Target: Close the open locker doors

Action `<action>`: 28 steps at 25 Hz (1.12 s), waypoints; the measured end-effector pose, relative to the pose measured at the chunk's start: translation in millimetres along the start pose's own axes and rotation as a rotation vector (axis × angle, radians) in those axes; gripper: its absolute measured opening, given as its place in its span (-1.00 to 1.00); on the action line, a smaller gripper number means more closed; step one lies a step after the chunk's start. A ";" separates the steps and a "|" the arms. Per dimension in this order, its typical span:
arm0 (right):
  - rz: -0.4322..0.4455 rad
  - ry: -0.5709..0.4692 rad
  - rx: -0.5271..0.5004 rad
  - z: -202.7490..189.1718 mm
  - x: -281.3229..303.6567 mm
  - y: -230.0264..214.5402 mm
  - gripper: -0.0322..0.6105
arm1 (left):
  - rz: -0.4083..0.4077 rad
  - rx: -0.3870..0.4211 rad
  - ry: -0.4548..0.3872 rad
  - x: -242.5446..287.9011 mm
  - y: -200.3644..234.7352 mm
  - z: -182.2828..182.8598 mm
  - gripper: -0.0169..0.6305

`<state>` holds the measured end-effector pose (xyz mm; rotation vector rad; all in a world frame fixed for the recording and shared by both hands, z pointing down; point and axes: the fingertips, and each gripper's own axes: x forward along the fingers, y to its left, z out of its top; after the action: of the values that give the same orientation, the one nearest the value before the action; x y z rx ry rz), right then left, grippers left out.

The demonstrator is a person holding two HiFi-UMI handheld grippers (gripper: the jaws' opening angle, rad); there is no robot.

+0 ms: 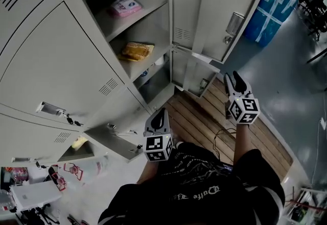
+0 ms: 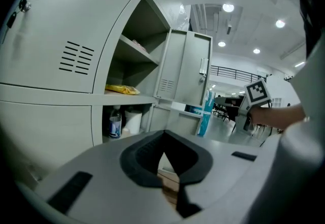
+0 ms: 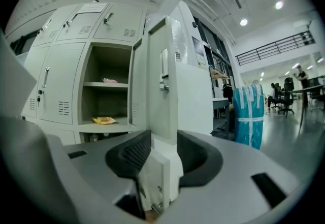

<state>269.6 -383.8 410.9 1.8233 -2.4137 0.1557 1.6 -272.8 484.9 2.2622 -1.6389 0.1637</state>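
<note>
Grey lockers (image 1: 51,55) span 9 to 12 o'clock; upper door (image 1: 225,9) open at 1 o'clock, lower door (image 1: 196,78) beneath, its edge between the wide jaws of the right gripper (image 1: 232,77); left gripper (image 1: 161,113) closed, empty; doors likely light, stiff sheet steel, so push near the latch edge.

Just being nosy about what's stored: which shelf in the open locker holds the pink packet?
The upper shelf holds the pink packet; the shelf below it carries a yellow packet instead.
</note>
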 end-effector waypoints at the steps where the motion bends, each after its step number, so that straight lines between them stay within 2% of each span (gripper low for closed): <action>1: 0.008 -0.007 0.011 5.8 6.5 -7.7 -0.45 | 0.010 -0.004 0.003 1.8 1.7 0.2 -0.92; 5: 0.089 0.001 0.023 23.2 32.0 -25.1 -0.41 | 0.058 -0.022 0.003 5.0 7.6 6.2 -0.92; 11: 0.235 0.038 -0.024 33.6 63.4 -24.5 -0.38 | 0.122 -0.020 -0.013 2.6 10.2 11.6 -0.93; 16: 0.240 0.022 -0.054 37.3 74.2 -23.8 -0.39 | 0.154 -0.007 -0.024 -5.7 11.1 8.9 -0.92; 17: 0.231 0.012 -0.060 38.4 74.0 -24.3 -0.45 | 0.162 -0.009 -0.025 -7.1 12.5 8.4 -0.92; 18: 0.222 0.002 -0.063 39.4 73.5 -25.0 -0.58 | 0.170 -0.010 -0.025 -8.3 13.6 8.1 -0.92; 19: 0.219 -0.006 -0.064 40.0 72.9 -25.5 -0.60 | 0.177 -0.011 -0.026 -9.3 14.3 7.8 -0.92; 28: 0.308 0.006 -0.089 36.3 52.7 -6.8 -0.61 | 0.209 -0.026 -0.024 -16.9 13.6 -1.1 -0.93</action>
<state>260.9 -441.2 383.1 1.4047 -2.6363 0.0771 -16.6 -261.0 483.8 2.0781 -1.8779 0.1653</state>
